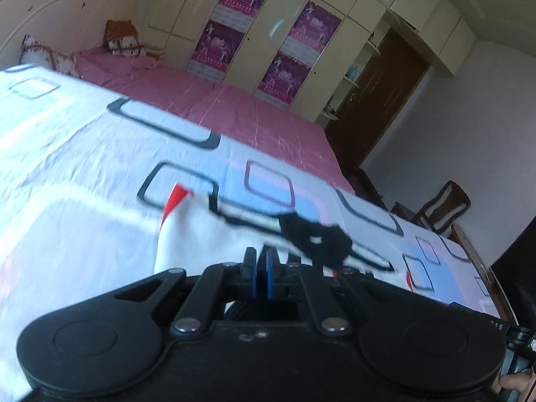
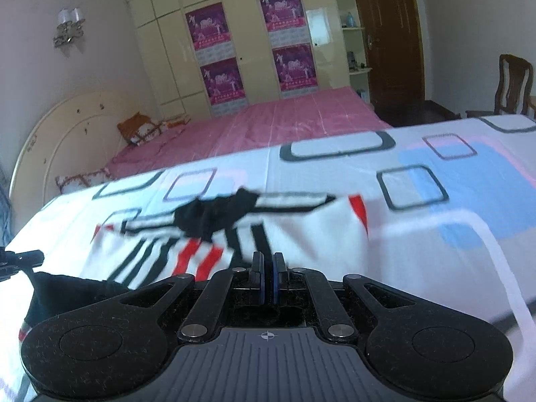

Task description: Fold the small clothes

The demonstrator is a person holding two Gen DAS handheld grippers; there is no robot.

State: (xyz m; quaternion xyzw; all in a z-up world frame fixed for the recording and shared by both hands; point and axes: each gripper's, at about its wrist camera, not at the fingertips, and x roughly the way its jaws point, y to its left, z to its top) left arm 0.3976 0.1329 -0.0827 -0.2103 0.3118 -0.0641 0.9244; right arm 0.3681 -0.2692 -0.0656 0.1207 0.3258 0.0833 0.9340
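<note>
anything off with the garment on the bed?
Yes: the white garment with red and black stripes lies rumpled, not flat, on the patterned sheet, with a black bunched bit on top. Motion blur hides detail.

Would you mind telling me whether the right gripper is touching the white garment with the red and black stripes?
Cannot tell. In the right wrist view the shut right gripper overlaps the white garment, but blur hides any pinch.
</note>
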